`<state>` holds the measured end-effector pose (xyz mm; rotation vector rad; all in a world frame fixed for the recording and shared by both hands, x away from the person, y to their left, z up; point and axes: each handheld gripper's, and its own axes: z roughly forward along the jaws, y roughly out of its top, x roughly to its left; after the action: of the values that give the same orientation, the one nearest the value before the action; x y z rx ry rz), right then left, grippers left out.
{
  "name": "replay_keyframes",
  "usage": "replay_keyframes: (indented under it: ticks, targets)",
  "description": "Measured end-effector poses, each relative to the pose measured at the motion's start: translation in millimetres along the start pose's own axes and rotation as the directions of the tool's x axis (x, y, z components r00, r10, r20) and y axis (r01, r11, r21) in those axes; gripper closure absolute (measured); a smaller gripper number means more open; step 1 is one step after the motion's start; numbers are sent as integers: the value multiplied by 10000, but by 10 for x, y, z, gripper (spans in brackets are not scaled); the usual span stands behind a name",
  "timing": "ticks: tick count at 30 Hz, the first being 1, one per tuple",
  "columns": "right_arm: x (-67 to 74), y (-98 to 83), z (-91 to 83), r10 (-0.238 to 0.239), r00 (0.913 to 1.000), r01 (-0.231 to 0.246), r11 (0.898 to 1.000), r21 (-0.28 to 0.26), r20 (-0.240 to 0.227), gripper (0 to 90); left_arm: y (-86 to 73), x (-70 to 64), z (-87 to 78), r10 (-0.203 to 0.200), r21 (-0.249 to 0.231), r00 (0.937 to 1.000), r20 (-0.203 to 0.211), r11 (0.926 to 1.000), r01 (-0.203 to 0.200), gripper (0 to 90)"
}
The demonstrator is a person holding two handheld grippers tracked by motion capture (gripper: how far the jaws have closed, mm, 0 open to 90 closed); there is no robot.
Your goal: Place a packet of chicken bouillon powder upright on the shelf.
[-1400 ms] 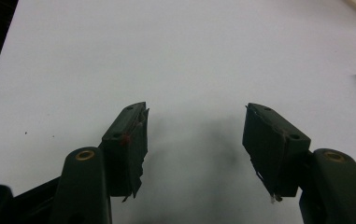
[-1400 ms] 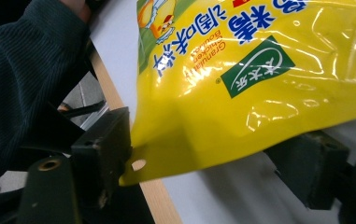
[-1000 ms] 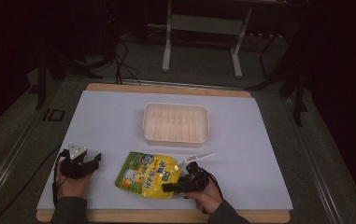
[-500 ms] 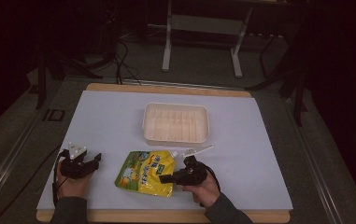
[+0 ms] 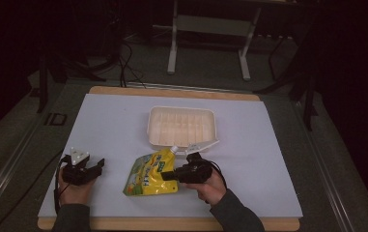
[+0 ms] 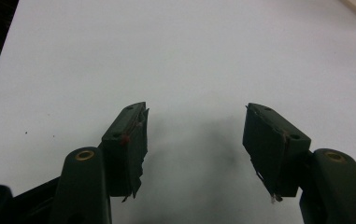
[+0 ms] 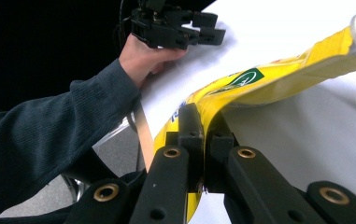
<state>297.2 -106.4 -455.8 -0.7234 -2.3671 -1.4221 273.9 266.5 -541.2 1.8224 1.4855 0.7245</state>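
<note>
Yellow film of the spouted pouch (image 5: 151,173) is pinched at its right edge between the jaws of the right gripper (image 5: 168,176), which have just been closing; in the right gripper view the pads are clamped tight on a thin fold of the pouch (image 7: 241,86) edge, with the rest of the bag stretching away and sagging. The pouch lies near the front of the white worktop (image 5: 268,145), between the two hands, its white spout (image 5: 174,149) pointing toward the tray.

Left gripper (image 5: 86,168): resting at the front left of the worktop, well apart from the pouch. Jaws stand wide apart with nothing between them, bare worktop (image 6: 166,56) below.

Beyond the pouch: shallow cream tray (image 5: 182,126), empty, mid-worktop. A small whitish strip (image 5: 205,145) lies just beside its near right corner; what it is cannot be told.

Risks, judged from this state:
- Grip is on the seam edge only. Slick film plus a heavy, shifting fill could let the pouch slide out of the pads on lifting.
- Held from one side, the bag may swing or fold, and the spout end may drag across the worktop or catch the tray rim.
- The hanging corner could snag the whitish strip and carry it along.
- With the left gripper idle, nothing steadies the free end.
</note>
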Motion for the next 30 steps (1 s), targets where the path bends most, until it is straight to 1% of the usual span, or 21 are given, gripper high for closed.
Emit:
replay_keyframes:
  ticks: [10,14,23,26,27,28,30]
  targets:
    - [58,143,-42,-597,9982,596,9982,-81,-40,888,0,0,-2,-11,-7,10000,7,10000,11,398]
    - [77,180,-41,-663,9978,662,9977,-147,-73,889,0,2,-3,-15,-5,10000,2,10000,15,397]
    - [89,185,-20,-646,9977,637,9971,-423,-218,891,-1,2,-5,-12,-19,10000,5,10000,12,398]
    - [86,177,-22,-549,9981,529,9963,-671,-293,892,-1,2,-5,-19,-25,10000,7,10000,19,397]
    - [86,177,-22,-549,9981,529,9963,-671,-293,892,-1,2,-5,-19,-25,10000,7,10000,19,397]
    - [85,171,-28,-499,9983,471,9953,-844,-314,893,-1,2,-5,-14,-17,10000,8,10000,14,398]
    - [81,163,-31,-448,9983,408,9941,-1007,-377,893,-1,3,-5,-12,-14,10000,4,10000,12,398]
